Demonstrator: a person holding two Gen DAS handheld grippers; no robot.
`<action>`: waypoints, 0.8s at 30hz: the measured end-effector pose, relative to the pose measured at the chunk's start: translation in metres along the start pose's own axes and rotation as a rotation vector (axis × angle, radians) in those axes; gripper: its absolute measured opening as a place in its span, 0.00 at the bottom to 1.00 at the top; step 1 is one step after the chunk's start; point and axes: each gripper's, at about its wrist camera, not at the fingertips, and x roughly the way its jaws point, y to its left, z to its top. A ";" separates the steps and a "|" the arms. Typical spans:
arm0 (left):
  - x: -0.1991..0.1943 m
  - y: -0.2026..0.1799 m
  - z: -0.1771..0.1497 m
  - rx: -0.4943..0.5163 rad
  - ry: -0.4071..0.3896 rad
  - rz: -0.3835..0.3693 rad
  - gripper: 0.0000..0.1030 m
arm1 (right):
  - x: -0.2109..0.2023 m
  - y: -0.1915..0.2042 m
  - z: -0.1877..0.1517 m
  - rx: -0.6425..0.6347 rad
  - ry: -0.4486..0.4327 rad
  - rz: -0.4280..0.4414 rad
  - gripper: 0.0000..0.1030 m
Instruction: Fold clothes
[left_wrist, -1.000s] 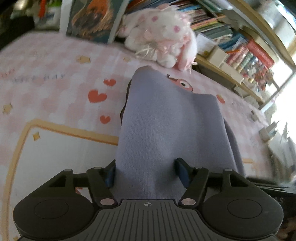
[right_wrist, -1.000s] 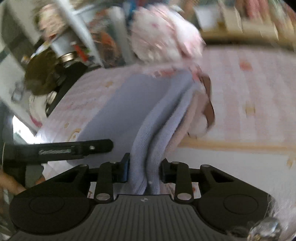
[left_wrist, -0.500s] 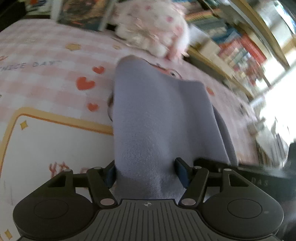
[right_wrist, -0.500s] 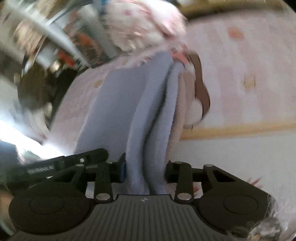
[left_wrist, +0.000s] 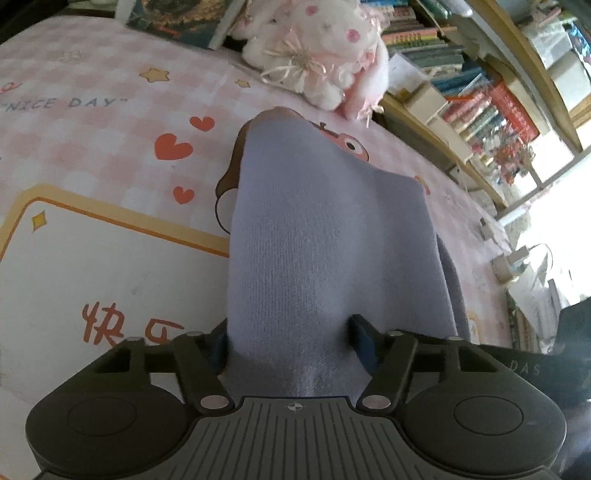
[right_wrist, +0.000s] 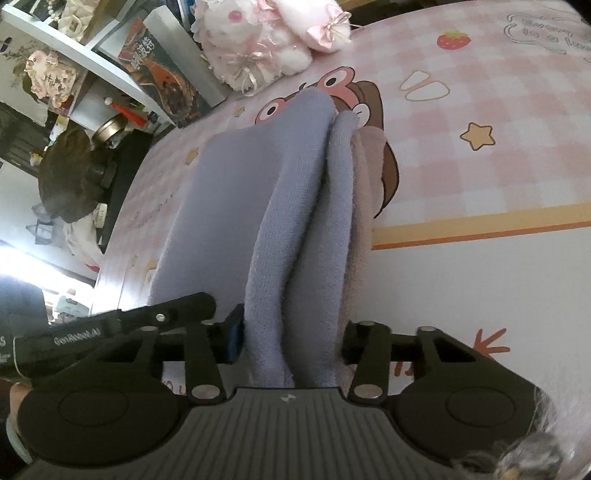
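Left wrist view: the left hand-held gripper (left_wrist: 290, 341) fills the bottom of the frame, and its jaws, which have just been closing, are clamped on a lavender knit garment (left_wrist: 325, 236). The cloth bunches between the two fingers and runs up the centre of the frame in a broad band, ending in a rounded fold near the upper middle. It lies over a pink checked bed cover (left_wrist: 92, 122) printed with red hearts, yellow stars and the words "NICE DAY". A white panel with an orange border (left_wrist: 110, 266) takes the lower left. A white and pink plush toy (left_wrist: 317, 55) sits at the top centre, touching the far edge of the bed, with bookshelves (left_wrist: 480, 92) running down the upper right.

Right wrist view: the right hand-held gripper (right_wrist: 291, 341) at the bottom centre is clamped on the same garment (right_wrist: 295, 221), here gathered into several upright folds with a pinkish beige layer on the right. The folds rise toward the upper middle, over a cartoon print on the bed cover (right_wrist: 480, 110). The left hand-held gripper (right_wrist: 147, 325) enters from the lower left, just beside the cloth. The plush toy (right_wrist: 266, 48) lies at the top centre.
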 end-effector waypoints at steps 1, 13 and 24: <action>-0.004 -0.002 -0.001 0.000 -0.010 -0.002 0.50 | -0.001 0.004 0.000 -0.022 -0.010 -0.006 0.33; -0.052 -0.036 -0.019 0.072 -0.137 -0.020 0.47 | -0.049 0.033 -0.022 -0.112 -0.165 -0.001 0.29; -0.065 -0.055 -0.036 0.104 -0.157 -0.006 0.48 | -0.070 0.033 -0.040 -0.129 -0.200 0.002 0.29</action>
